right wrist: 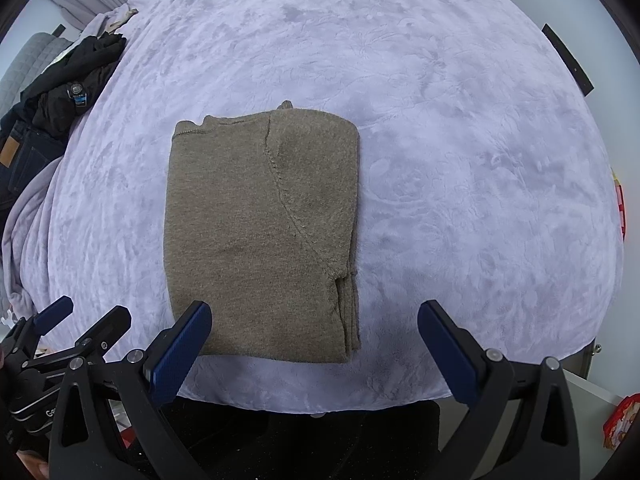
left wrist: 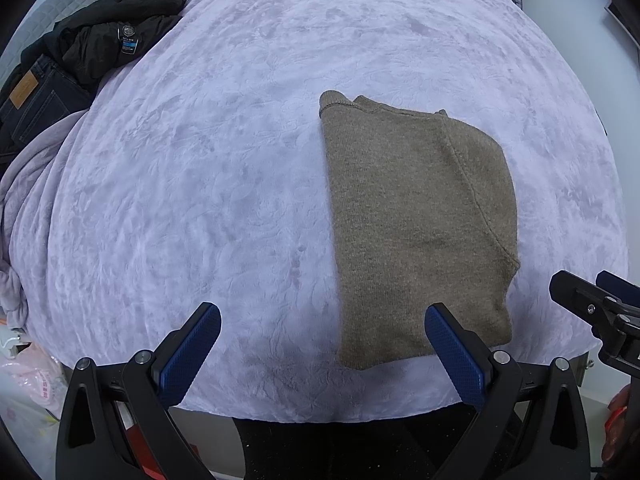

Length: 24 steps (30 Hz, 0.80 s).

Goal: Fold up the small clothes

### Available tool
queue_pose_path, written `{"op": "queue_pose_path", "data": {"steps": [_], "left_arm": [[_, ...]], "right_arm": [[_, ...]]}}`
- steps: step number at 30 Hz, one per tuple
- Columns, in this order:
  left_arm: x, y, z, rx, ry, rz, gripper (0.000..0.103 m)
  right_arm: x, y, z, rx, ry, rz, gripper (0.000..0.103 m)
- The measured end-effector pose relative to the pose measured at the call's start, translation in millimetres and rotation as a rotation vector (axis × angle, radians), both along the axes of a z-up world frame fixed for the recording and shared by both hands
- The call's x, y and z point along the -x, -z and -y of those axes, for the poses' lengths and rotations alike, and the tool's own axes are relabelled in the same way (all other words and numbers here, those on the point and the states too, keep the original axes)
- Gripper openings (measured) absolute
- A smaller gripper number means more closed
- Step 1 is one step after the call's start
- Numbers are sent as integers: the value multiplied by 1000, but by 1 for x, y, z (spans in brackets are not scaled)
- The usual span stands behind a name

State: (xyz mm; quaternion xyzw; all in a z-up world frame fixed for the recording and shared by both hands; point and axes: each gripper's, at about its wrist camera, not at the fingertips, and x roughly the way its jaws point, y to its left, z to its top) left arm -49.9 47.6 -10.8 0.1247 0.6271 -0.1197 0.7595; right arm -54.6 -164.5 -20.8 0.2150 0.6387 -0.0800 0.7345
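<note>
Folded brown knit sweater (right wrist: 262, 236) lay flat on lilac plush bedspread (right wrist: 460, 140), near its 6 o'clock edge. Dark clothes pile (left wrist: 92, 52) sat at 10 o'clock. Left gripper (left wrist: 322, 354) and right gripper (right wrist: 314, 350) hovered with jaws spread, holding nothing.

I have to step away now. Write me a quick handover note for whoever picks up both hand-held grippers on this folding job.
Left hand-held gripper: open, empty, hovering at the near edge of the bed, its right finger over the sweater's near corner.
Right hand-held gripper: open, empty, at the sweater's near edge.
Brown knit sweater: lies flat on the lilac blanket, folded into a compact rectangle, sleeve tucked along the right side.
Done: this sweater looks fully folded.
Left: possibly set it aside; dark clothes are heaped at the far left, jeans beside them, whether they belong to the job is unclear.
</note>
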Motion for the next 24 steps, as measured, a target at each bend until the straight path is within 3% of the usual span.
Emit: {"op": "queue_pose_path", "data": {"steps": [24], "left_arm": [[-1, 5, -2, -3, 1, -10, 102]], "right_arm": [[0, 3, 0, -3, 4, -5, 102]]}}
